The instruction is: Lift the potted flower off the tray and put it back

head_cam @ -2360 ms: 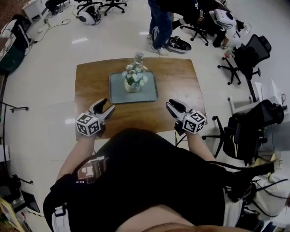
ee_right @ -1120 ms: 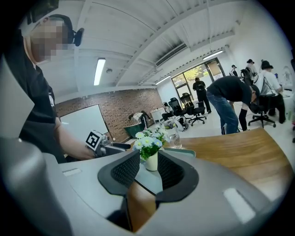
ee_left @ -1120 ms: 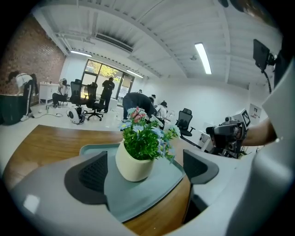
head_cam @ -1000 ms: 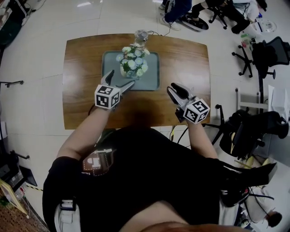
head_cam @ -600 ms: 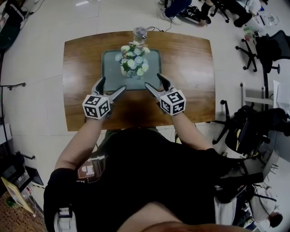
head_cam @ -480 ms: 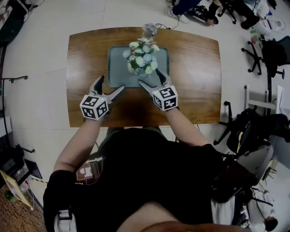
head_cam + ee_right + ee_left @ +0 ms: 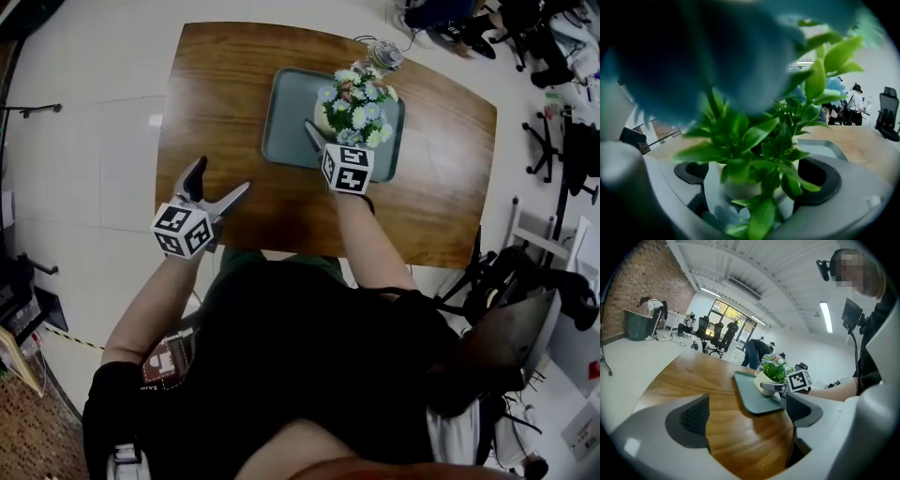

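While the left gripper [image 7: 222, 174] hovers gaping over the table's [image 7: 216, 84] near edge, the outstretched right gripper [image 7: 328, 133], jaws just opened wide, straddles the potted flower [image 7: 359, 105] on the tray [image 7: 286, 142].

White-potted flower [image 7: 354, 105] sits on grey rectangular tray [image 7: 286, 131]; tray on brown wooden table [image 7: 216, 103], far half; clear glass jar [image 7: 384, 54] just behind tray.
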`<action>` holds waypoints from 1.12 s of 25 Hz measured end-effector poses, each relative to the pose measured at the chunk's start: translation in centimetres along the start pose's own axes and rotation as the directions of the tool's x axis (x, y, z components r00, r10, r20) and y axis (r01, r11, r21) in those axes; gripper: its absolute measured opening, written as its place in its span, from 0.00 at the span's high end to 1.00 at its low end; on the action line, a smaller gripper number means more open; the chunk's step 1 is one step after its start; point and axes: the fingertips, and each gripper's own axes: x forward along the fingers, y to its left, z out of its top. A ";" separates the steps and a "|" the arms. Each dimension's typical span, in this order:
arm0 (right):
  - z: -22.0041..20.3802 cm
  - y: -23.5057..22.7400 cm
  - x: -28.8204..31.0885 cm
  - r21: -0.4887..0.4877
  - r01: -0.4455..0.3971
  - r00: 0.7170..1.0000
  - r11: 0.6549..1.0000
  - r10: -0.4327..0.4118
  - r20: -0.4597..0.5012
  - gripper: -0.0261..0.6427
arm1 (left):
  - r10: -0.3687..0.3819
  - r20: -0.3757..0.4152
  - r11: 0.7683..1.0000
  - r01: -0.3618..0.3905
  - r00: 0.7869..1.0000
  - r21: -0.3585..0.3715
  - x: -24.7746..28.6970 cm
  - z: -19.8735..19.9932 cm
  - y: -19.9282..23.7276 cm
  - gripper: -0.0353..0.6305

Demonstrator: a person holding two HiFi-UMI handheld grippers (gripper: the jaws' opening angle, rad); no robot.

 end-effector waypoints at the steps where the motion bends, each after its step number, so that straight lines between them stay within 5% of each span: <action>1: 0.0 -0.3 0.2 0.011 0.012 1.000 1.000 -0.012 -0.003 0.08 | 0.004 0.005 1.000 -0.004 1.000 -0.005 -0.4 0.1 0.4 0.20; 5: 0.3 -1.3 0.9 0.022 0.036 0.999 0.999 -0.036 0.001 0.19 | 0.026 0.024 1.000 -0.026 0.999 -0.009 -1.9 0.4 2.2 0.20; 9: 0.6 -2.0 1.1 -0.009 -0.017 1.000 1.000 0.017 -0.014 0.19 | 0.018 0.040 1.000 -0.017 0.999 -0.012 -2.6 0.8 2.4 0.22; 12: 0.5 -2.4 0.4 0.001 -0.050 0.999 0.999 0.050 -0.013 0.19 | 0.015 0.071 1.000 -0.015 0.997 -0.004 -3.2 1.6 2.6 0.32; 17: 2.4 1.2 -1.4 -0.031 -0.148 0.989 0.988 0.149 0.023 0.19 | 0.032 0.126 0.999 -0.031 0.992 -0.009 -4.0 3.0 3.5 0.39; 25: 7.7 14.4 0.9 -0.111 -0.365 0.928 0.924 0.370 0.035 0.19 | 0.096 0.257 0.995 -0.096 0.962 -0.014 -8.3 5.1 6.0 0.90; 28: 7.9 20.3 3.3 -0.157 -0.415 0.907 0.896 0.420 0.002 0.19 | 0.094 0.277 0.996 -0.086 0.956 -0.039 -11.2 4.6 7.9 0.95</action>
